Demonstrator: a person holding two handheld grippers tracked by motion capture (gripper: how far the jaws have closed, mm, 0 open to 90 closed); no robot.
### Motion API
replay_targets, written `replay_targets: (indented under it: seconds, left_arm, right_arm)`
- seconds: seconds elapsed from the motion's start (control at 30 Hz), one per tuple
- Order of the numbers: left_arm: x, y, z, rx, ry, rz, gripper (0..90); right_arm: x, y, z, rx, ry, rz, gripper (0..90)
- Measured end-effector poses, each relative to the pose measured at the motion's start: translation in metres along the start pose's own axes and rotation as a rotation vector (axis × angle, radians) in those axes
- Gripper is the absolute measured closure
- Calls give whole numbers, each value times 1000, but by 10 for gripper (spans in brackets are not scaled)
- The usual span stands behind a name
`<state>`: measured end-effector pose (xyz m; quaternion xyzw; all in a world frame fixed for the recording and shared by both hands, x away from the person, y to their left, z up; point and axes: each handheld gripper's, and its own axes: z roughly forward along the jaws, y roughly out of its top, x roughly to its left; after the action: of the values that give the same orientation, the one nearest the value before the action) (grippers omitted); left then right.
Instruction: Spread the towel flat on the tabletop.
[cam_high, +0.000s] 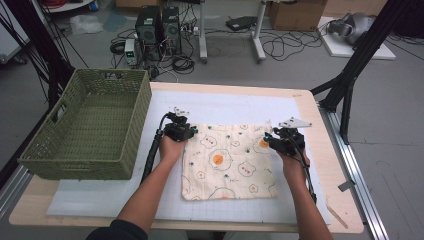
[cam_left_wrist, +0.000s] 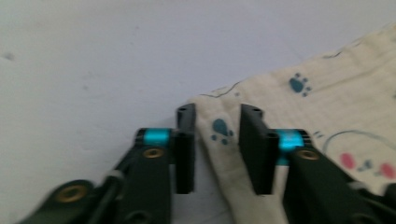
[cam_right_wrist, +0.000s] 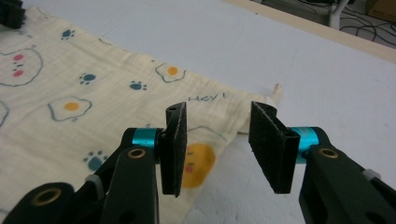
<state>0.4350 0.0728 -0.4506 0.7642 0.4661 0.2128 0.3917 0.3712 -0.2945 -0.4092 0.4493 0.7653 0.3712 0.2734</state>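
Observation:
A cream cloth (cam_high: 227, 160) printed with fried eggs, bears and paw prints lies flat on the white mat (cam_high: 225, 105). My left gripper (cam_high: 190, 131) is at the cloth's far left corner. In the left gripper view the jaws of my left gripper (cam_left_wrist: 217, 121) stand a little apart, with that corner of the cloth (cam_left_wrist: 289, 107) lying between them and the pads not pressing on it. My right gripper (cam_high: 270, 139) is at the far right corner. In the right gripper view my right gripper (cam_right_wrist: 217, 116) is open above the cloth's edge (cam_right_wrist: 70, 84).
A green woven basket (cam_high: 85, 165) stands at the table's left side, next to my left arm. The wooden table edge (cam_high: 320, 150) runs just right of my right hand. White mat lies bare beyond the cloth's far edge.

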Motion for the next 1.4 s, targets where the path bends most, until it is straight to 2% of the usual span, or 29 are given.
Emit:
replay_targets:
  seconds: [0.03,0.07,0.1,0.17,0.2,0.23,0.3,0.33,0.43,0.5,0.6,0.63,0.67,0.7,0.73,0.8,0.83,0.87,0.9,0.93,1.03,1.07,1.1,1.13,1.17,1.2,1.23,1.33,1.4]
  left_arm:
    - [2,1,0,1,17,-8,870]
    - [4,1,-1,-2,58,-1,874]
    - [9,1,-2,-10,89,-15,876]
    - [22,0,-3,-30,123,-77,875]
    - [27,-1,-4,-34,131,-90,873]
    - [31,-1,-4,-43,117,-118,860]
    - [33,-2,-6,-53,87,-128,693]
    - [33,-2,-7,-50,69,-127,643]
    - [32,-2,-10,-45,29,-122,554]
    - [31,-1,-13,-31,12,-122,529]
    - [29,-1,-18,-9,-13,-109,501]
    - [27,0,-20,-5,-19,-99,500]
    - [25,0,-22,-8,-23,-89,500]
    - [23,0,-24,-21,-26,-87,502]
    - [22,-1,-26,-23,-26,-78,506]
    - [20,-4,-29,-20,-32,-76,502]
    - [19,-7,-30,-14,-33,-68,498]
    - [18,-9,-30,-10,-43,-71,497]
    - [17,-11,-31,1,-48,-67,497]
    - [16,-13,-32,-8,-53,-71,496]
    - [14,-19,-36,-7,-68,-82,501]
    - [11,-22,-36,12,-78,-73,504]
    - [7,-23,-36,43,-77,-31,519]
    - [4,-24,-37,43,-66,3,524]
    - [1,-24,-39,45,-70,32,589]
    - [0,-26,-39,39,-66,57,778]
    - [0,-26,-39,36,-56,59,853]
    - [6,-25,-38,21,39,56,875]
    - [11,-26,-37,9,39,7,872]
  right_arm:
    - [0,-2,-2,3,4,2,581]
    - [0,-5,-3,-1,8,7,582]
    - [0,-7,-4,0,9,13,582]
    - [-1,-12,-3,10,25,27,582]
    - [-1,-14,-2,14,28,30,582]
    - [0,-15,-1,32,34,38,582]
    - [2,-15,4,47,42,40,582]
    - [4,-15,8,42,49,39,580]
    - [8,-13,21,36,87,87,551]
    - [11,-12,31,54,90,95,573]
    - [15,-10,49,125,95,53,714]
    - [14,-9,51,113,103,54,831]
    - [13,-7,51,128,90,47,873]
    - [13,-5,51,142,34,20,875]
    - [11,-6,51,145,-6,20,875]
    - [5,-9,50,131,-5,111,825]
    - [4,-10,49,129,-8,128,771]
    - [4,-10,48,129,-5,124,709]
    - [4,-10,47,121,-5,117,688]
    - [4,-9,44,117,-3,115,639]
    - [3,-9,32,71,9,128,561]
    - [3,-10,29,66,15,131,557]
    - [3,-12,24,66,28,123,556]
    - [4,-14,21,69,39,112,551]
    - [5,-16,19,75,45,99,548]
    - [7,-19,15,95,61,92,548]
    - [9,-22,12,92,66,84,556]
    - [21,-35,-1,95,104,41,564]
    - [29,-41,-7,106,122,23,564]
